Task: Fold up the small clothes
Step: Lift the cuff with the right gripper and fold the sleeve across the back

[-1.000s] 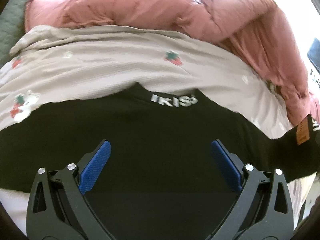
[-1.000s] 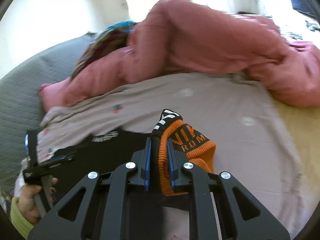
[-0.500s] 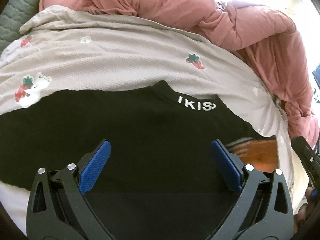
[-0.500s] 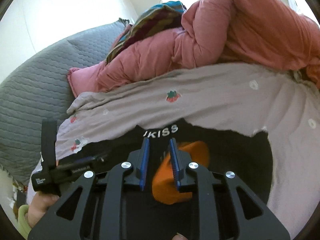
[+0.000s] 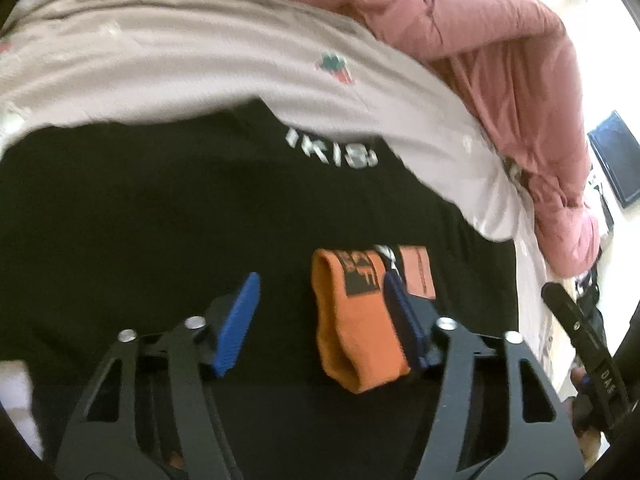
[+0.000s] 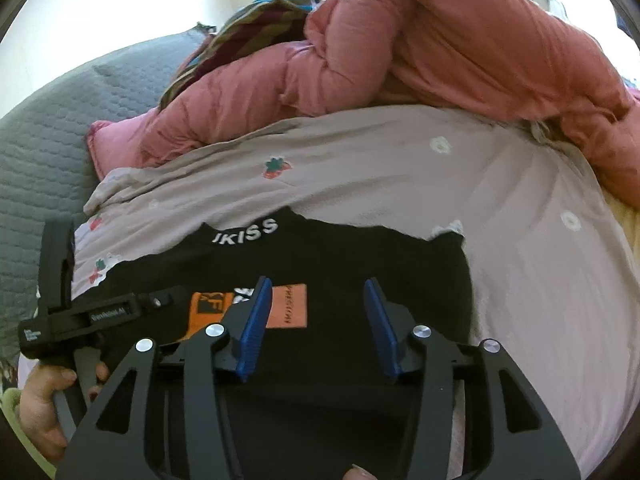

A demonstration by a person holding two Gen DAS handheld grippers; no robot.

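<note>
My right gripper (image 6: 316, 324) opens its jaws, empty; my left gripper (image 5: 320, 320) closes around the orange sock (image 5: 356, 320) to pin the fold.

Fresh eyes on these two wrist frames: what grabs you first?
The orange folded sock pops first, lying on the black garment inside the left claw, whose jaws are closing, one pad beside it. Next, the pink puffy quilt heaped along the far edge of the strawberry-print sheet. The right claw, jaws opening, holds nothing over the black cloth.
</note>
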